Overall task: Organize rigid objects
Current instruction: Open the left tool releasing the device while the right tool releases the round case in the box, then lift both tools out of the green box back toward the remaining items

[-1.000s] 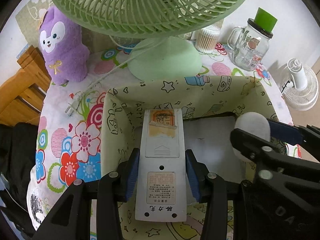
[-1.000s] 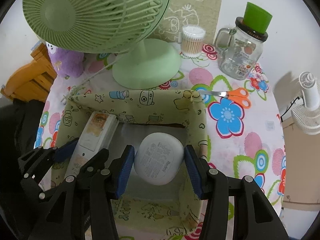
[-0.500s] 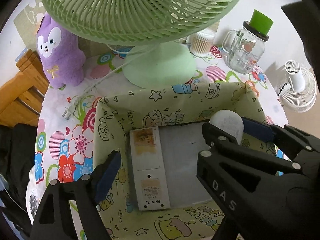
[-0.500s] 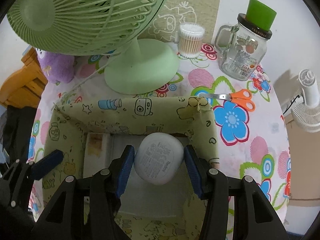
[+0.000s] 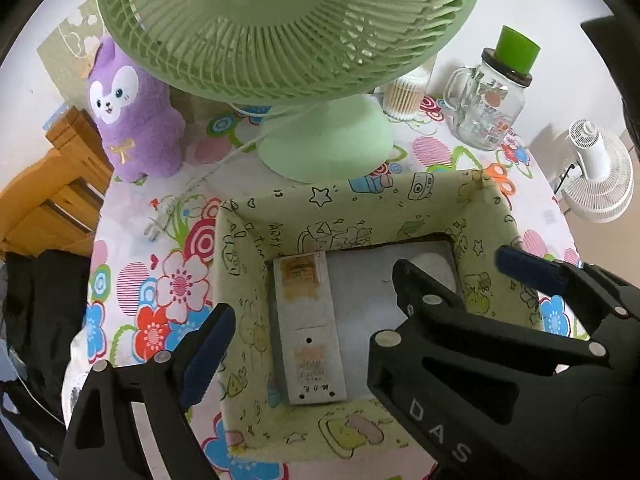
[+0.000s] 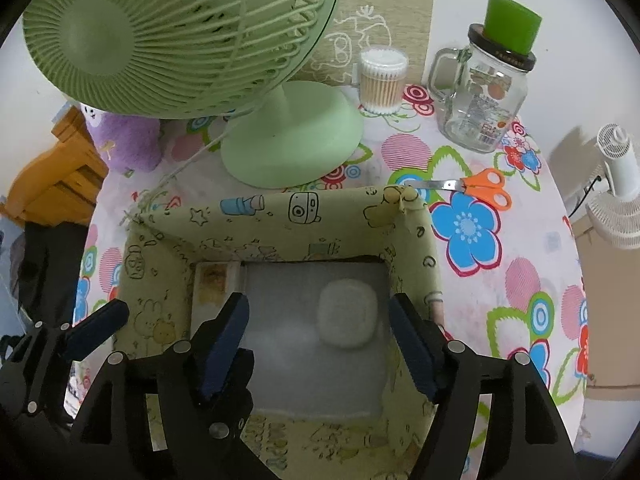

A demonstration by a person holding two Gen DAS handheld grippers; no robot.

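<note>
Both wrist views look steeply down — seemingly close — sharing the box (image 5: 360, 200).

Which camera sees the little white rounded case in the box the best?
The right wrist view. There the white case lies whole and uncovered on the floor of the fabric box, between the right gripper's opening jaws. In the left wrist view the right gripper's black arm hides most of it; only a pale sliver shows.
</note>
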